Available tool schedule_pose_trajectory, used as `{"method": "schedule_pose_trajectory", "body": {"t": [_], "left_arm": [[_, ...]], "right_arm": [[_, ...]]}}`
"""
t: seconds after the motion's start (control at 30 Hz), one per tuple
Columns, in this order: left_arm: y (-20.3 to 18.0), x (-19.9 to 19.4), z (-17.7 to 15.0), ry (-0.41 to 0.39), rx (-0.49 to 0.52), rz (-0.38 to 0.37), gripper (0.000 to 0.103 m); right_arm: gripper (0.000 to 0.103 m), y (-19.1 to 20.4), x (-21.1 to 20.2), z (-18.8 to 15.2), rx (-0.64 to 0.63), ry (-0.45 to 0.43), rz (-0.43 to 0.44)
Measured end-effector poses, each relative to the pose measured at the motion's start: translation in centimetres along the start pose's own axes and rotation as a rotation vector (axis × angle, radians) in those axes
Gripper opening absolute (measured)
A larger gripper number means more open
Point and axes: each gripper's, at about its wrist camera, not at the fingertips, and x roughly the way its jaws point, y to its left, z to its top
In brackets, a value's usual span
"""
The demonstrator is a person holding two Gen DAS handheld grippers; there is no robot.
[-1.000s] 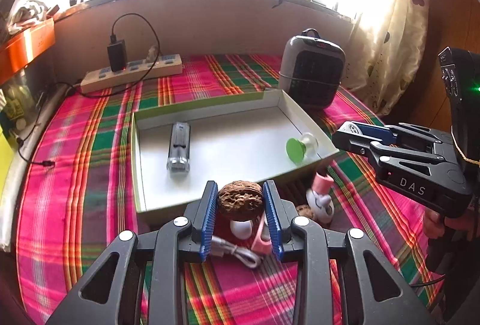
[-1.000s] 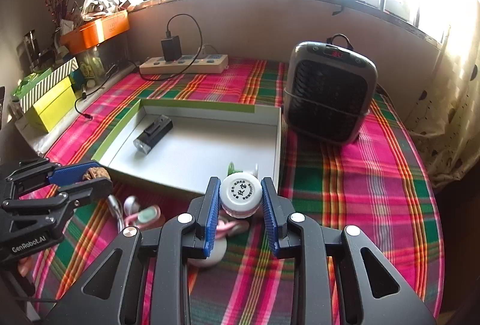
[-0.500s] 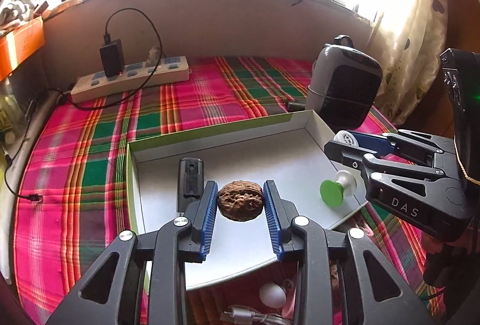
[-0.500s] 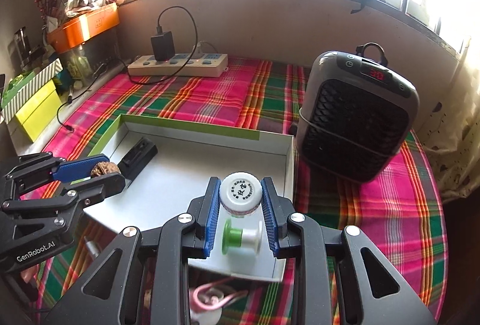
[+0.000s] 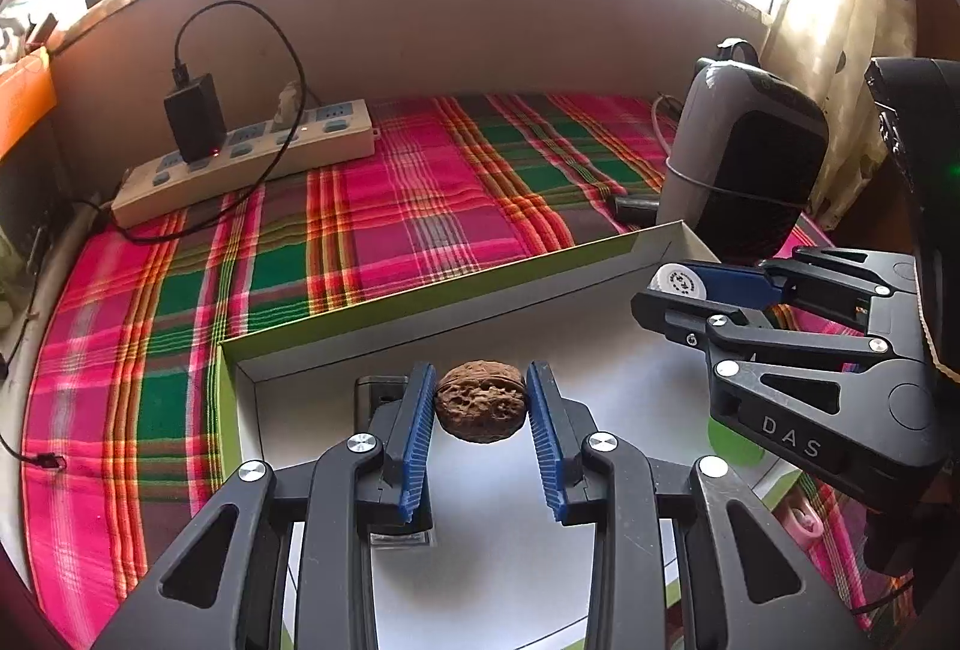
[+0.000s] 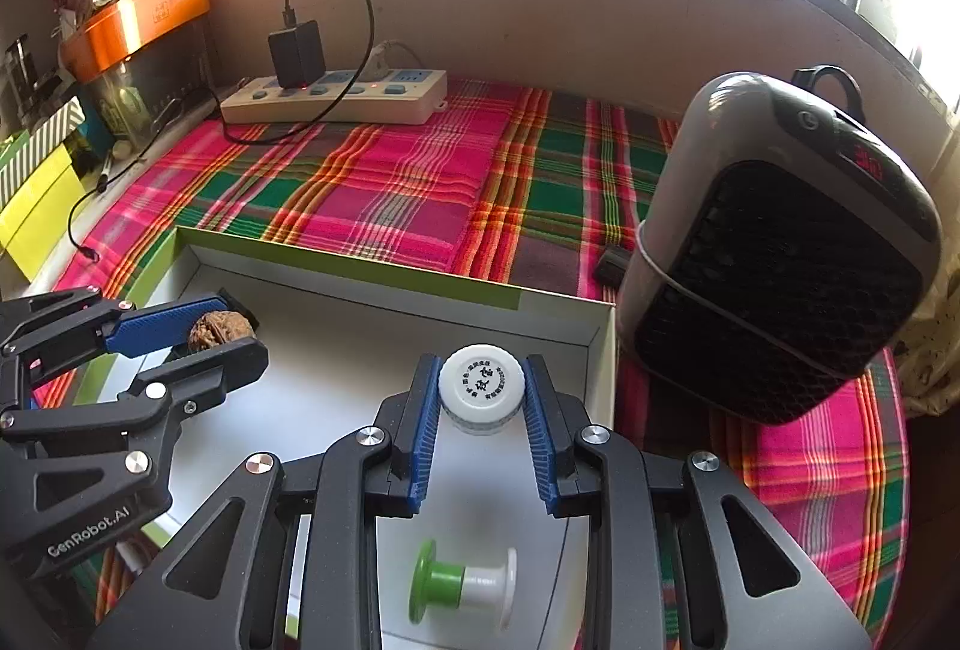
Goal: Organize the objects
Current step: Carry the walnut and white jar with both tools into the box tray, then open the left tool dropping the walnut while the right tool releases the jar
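Both tongs have moved forward over the tray (image 5: 420, 308). Left tongs (image 5: 480, 410) grip the walnut (image 5: 480, 401) at lower centre; right tongs (image 6: 480, 398) grip the white cap (image 6: 480, 389). Bottom of the right view: a green spool (image 6: 459, 584) lies in the tray.

Left view: black device (image 5: 384, 392) in tray mostly hidden behind left claw (image 5: 480, 413); green spool (image 5: 729, 446) mostly covered by right claw (image 5: 672, 290); pink item (image 5: 801, 515) lower right, can't ID. Right view: cap (image 6: 481, 389) print too small to read; heater (image 6: 780, 254) display blurred.
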Motion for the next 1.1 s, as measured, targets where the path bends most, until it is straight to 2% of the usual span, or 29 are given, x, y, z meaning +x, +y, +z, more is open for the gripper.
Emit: {"method": "schedule_pose_trajectory", "body": {"t": [0.53, 1.1], "left_arm": [[0.1, 2.3, 0.1, 0.042, 0.006, 0.006, 0.029], [-0.2, 3.0, 0.2, 0.045, 0.009, 0.012, 0.029]], "right_arm": [[0.028, -0.1, 2.4, 0.3, -0.011, 0.040, -0.007], [0.028, 0.0, 2.9, 0.2, -0.017, 0.048, -0.018]]}}
